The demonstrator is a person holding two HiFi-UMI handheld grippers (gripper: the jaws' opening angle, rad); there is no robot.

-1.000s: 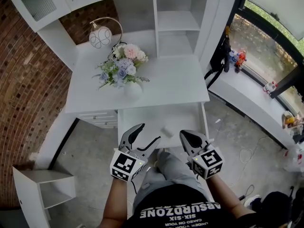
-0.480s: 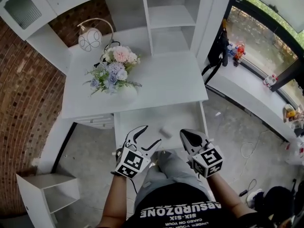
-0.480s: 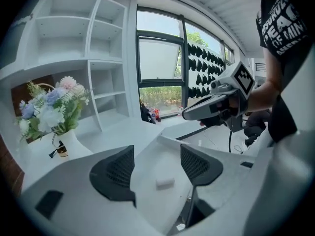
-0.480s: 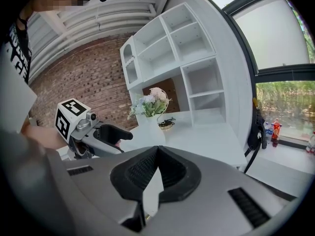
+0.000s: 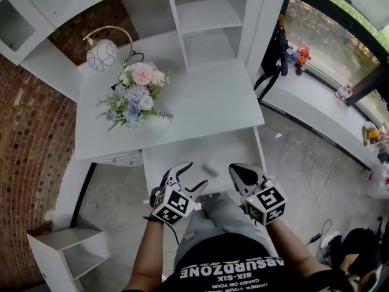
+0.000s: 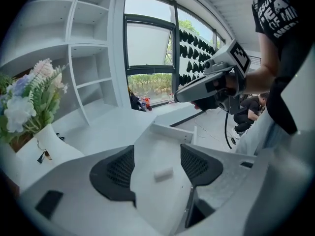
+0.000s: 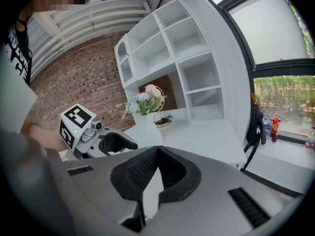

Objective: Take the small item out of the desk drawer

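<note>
Both hover at the drawer's [image 5: 176, 160] front edge: the left gripper [image 5: 193, 175] gapes wide, the right gripper [image 5: 236, 170] is pinched together, empty. Beyond, the small white block [image 5: 212, 166] lies flat on the drawer floor, its long side crosswise to the left jaws.

Black short-sleeved shirt [image 5: 231, 271] with white block lettering, and grey trousers [image 5: 214, 215] just ahead of the shirt. To either side of the shirt, the left gripper [image 5: 189, 176] and right gripper [image 5: 236, 170] are grey with black ribbed pads [image 6: 115, 173]. Each bears a white cube [image 5: 174, 205] with black square markers.
</note>
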